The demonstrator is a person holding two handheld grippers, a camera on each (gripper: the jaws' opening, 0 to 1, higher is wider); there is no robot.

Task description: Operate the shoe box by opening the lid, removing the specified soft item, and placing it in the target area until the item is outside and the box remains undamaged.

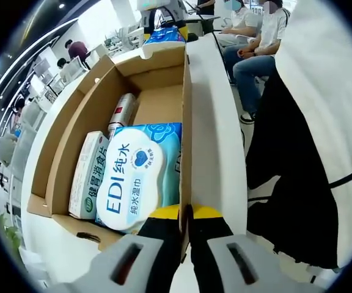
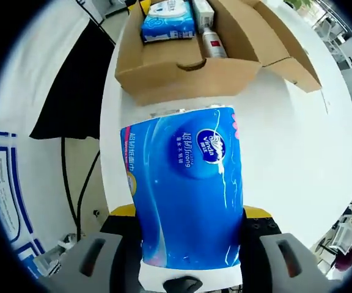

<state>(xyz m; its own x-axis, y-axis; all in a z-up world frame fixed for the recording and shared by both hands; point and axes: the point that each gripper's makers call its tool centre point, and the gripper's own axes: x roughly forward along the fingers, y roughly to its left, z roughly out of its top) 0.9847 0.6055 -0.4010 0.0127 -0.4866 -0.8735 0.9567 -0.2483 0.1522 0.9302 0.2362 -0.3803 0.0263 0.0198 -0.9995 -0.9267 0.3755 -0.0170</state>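
1. The cardboard shoe box (image 1: 157,79) sits open on a white table (image 1: 216,122), its flaps folded outward.
2. In the left gripper view, the left gripper (image 1: 186,213) has its yellow-tipped jaws pinched nearly together on the box's side wall, one jaw inside and one outside.
3. Inside the box lie a pack of EDI wet wipes (image 1: 142,174), a white-and-green medicine box (image 1: 89,174) beside it, and a silver-and-red can (image 1: 122,110) further back.
4. In the right gripper view, the right gripper (image 2: 188,220) holds a blue pack of tissues (image 2: 185,189) between jaws spread wide to the pack's width.
5. The tissue pack is outside the box, above the bare table (image 2: 292,134), with the box (image 2: 188,70) well apart behind it.
6. People sit on chairs beyond the table's far end (image 1: 249,36), and a black cloth (image 1: 292,159) hangs beside the table.
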